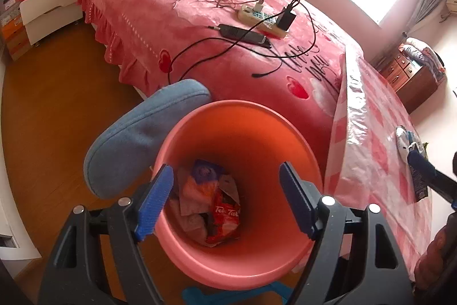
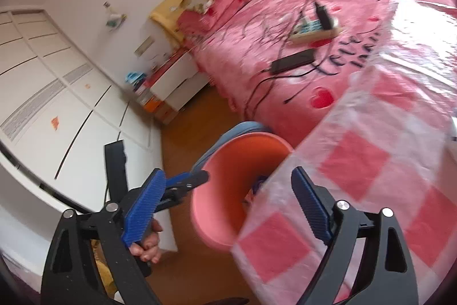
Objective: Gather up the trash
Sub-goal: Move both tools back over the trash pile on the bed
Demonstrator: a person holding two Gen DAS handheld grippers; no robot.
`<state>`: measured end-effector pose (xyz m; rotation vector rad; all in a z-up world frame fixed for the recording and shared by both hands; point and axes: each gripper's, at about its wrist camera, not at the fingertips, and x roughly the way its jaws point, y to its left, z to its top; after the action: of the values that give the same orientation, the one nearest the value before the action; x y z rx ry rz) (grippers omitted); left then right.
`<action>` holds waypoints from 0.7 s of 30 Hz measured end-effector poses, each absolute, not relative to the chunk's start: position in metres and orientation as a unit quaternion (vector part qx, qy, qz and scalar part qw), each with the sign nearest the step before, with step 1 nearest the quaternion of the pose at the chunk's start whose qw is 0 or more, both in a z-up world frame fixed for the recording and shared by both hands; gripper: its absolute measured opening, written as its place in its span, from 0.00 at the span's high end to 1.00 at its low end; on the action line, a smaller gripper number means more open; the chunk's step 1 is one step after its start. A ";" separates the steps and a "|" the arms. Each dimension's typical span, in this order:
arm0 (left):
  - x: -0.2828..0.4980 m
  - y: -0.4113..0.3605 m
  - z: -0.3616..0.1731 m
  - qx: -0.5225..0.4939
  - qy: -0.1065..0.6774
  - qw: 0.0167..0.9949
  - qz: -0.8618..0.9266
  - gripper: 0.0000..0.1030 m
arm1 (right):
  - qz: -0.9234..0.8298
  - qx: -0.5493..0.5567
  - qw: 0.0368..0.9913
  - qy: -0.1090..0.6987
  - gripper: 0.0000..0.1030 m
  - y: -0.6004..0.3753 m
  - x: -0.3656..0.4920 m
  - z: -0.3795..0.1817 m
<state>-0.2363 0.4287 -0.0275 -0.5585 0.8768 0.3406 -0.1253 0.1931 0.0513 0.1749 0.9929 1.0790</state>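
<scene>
My left claw (image 1: 225,202) spread wide, nothing in it, lower centre over the pink bin (image 1: 285,265) (wrappers (image 1: 224,215) at the bottom), right claw (image 2: 228,207) likewise released above the checkered surface (image 2: 371,162) edge.

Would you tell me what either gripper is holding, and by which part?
Nothing: the left gripper is open over the bin, and the right gripper is open too.

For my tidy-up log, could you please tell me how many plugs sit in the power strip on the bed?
2: a white plug at the far end of the cream power strip, and a black charger block nearer its near end.
</scene>
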 end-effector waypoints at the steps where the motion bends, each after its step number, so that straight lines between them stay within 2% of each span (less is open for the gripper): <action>1: -0.235 0.427 -0.025 -0.264 0.416 0.855 0.162 0.25 | 0.486 0.080 0.746 0.448 0.13 0.187 -0.125 0.052; 5: -0.232 0.416 -0.018 -0.260 0.410 0.861 0.151 0.25 | 0.468 0.075 0.764 0.438 0.10 0.172 -0.125 0.051; 21: -0.205 0.356 0.003 -0.227 0.409 0.880 0.087 0.25 | 0.441 0.081 0.799 0.401 0.10 0.126 -0.126 0.057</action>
<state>-0.2055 0.3557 0.0035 -0.4725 0.8527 0.1817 -0.1259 0.1259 0.0573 0.1744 0.8597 0.9473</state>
